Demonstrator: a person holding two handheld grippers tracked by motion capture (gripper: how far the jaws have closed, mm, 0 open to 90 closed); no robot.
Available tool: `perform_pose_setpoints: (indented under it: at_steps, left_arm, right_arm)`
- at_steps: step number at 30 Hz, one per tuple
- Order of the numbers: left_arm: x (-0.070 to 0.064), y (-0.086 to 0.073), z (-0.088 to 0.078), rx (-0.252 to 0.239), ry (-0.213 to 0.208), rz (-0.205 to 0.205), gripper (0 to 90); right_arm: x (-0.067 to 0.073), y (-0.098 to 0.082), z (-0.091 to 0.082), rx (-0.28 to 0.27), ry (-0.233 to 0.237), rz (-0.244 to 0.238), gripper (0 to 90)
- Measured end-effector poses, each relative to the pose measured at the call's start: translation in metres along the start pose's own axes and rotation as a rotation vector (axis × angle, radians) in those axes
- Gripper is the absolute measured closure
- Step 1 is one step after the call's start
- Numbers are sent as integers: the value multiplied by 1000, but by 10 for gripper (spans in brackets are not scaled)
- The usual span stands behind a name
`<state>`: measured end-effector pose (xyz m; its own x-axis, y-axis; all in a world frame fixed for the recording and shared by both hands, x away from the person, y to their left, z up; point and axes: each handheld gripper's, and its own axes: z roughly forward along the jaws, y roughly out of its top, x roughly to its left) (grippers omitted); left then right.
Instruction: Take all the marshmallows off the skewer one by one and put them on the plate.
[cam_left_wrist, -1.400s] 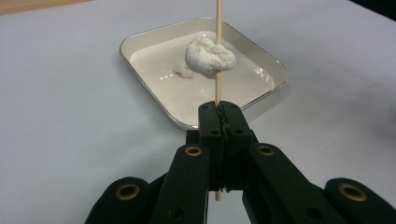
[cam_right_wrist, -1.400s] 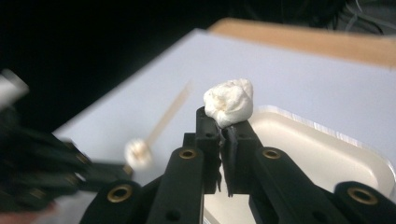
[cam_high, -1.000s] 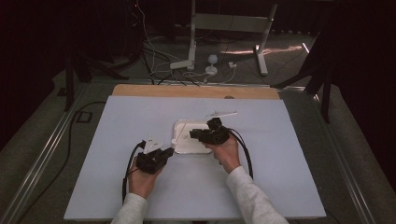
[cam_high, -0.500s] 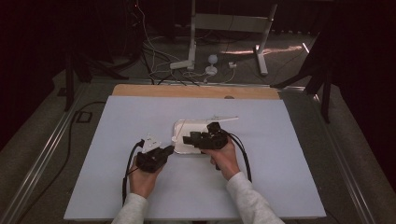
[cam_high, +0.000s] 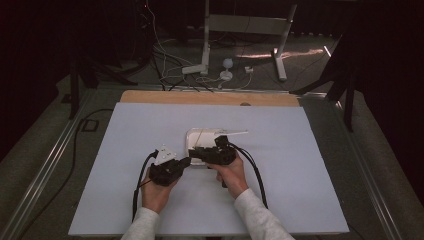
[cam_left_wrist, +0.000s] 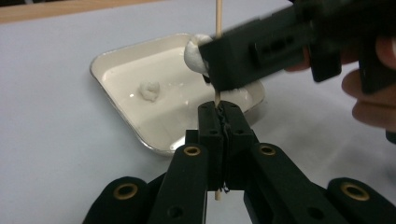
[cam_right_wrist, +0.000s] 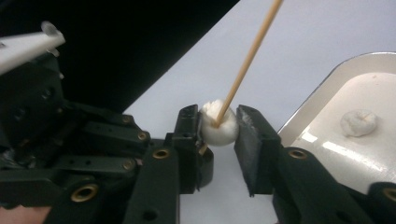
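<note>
My left gripper (cam_left_wrist: 219, 109) is shut on the lower end of a thin wooden skewer (cam_left_wrist: 217, 18), holding it upright at the white tray's near corner. A white marshmallow (cam_right_wrist: 219, 128) is threaded on the skewer (cam_right_wrist: 252, 51). My right gripper (cam_right_wrist: 218, 123) has just been closing, and its pads now press on the marshmallow from both sides. In the left gripper view that marshmallow (cam_left_wrist: 194, 53) peeks out beside the right gripper's black jaw. In the high view the left gripper (cam_high: 187, 161) and right gripper (cam_high: 194, 151) meet tip to tip.
The shallow white tray (cam_high: 192, 135) sits mid-table on a pale blue sheet, with one loose marshmallow (cam_left_wrist: 149, 91) in it. A wooden strip edges the far side of the table. Stands and cables lie on the floor beyond.
The right gripper has moved left and a little nearer, from over the tray to the left gripper's tips. The left hand has stayed put.
</note>
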<state>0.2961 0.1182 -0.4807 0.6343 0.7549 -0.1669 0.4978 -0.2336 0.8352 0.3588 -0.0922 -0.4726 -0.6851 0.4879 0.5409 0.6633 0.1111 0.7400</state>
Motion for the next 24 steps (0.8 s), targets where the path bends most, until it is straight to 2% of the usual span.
perform_pose_setpoints:
  at_steps: [3,10,13,16,18,19,21,24]
  left_arm:
    - [1,0,2,24,-10,-3,890]
    - [2,-2,6,91,11,9,871]
    - [0,-2,5,74,14,23,890]
    - [0,-1,4,58,10,11,896]
    - [0,-1,3,44,13,10,897]
    - [-1,-1,2,36,10,7,897]
    - [-1,0,1,26,7,9,898]
    - [0,0,0,18,6,5,899]
  right_arm:
    - [2,0,-1,3,-13,-23,736]
    - [6,0,1,-23,-28,-34,749]
    - [8,3,1,-23,-17,-46,738]
    - [10,2,2,-14,-6,-58,655]
    - [12,0,5,0,-15,-66,640]
    - [13,-1,6,6,-17,-68,649]
    - [13,-3,9,4,-22,-69,722]
    - [14,-3,10,-4,-18,-64,762]
